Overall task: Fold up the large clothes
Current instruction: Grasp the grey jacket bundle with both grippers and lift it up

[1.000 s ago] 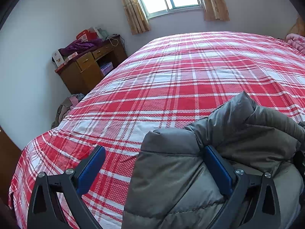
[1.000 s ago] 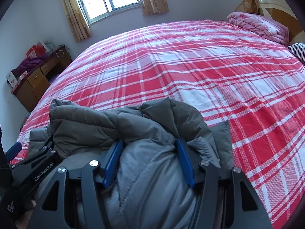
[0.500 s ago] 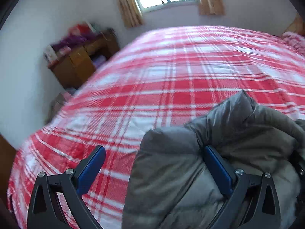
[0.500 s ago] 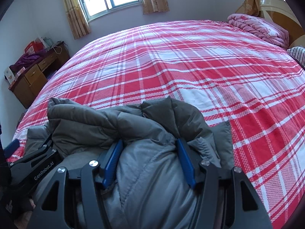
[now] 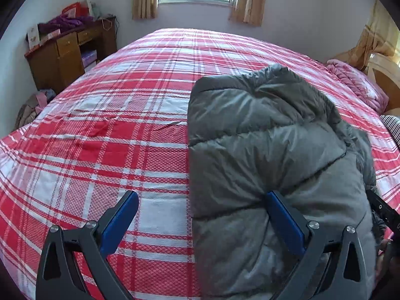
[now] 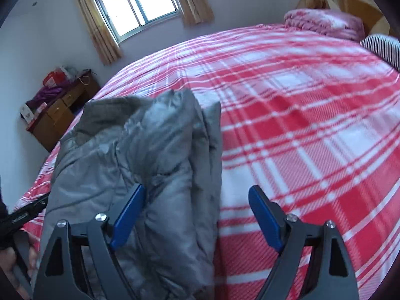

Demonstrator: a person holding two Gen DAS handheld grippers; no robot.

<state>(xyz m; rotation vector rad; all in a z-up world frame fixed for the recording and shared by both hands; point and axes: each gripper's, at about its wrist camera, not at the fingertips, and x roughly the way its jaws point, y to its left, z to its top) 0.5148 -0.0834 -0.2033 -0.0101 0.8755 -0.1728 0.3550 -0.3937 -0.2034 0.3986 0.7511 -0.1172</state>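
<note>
Now grey padded jacket across left half of wide-open right gripper.

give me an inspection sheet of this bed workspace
surface: bed under a red plaid sheet, lightly creased
job's things: grey puffer jacket bundled on the sheet near the claws
clutter: pink blanket and a striped pillow at the headboard
grippers: left claw wide open at the jacket's edge; right claw just opened, jacket released
cables: nothing seen
surroundings: wooden desk piled with things, curtained window
</note>
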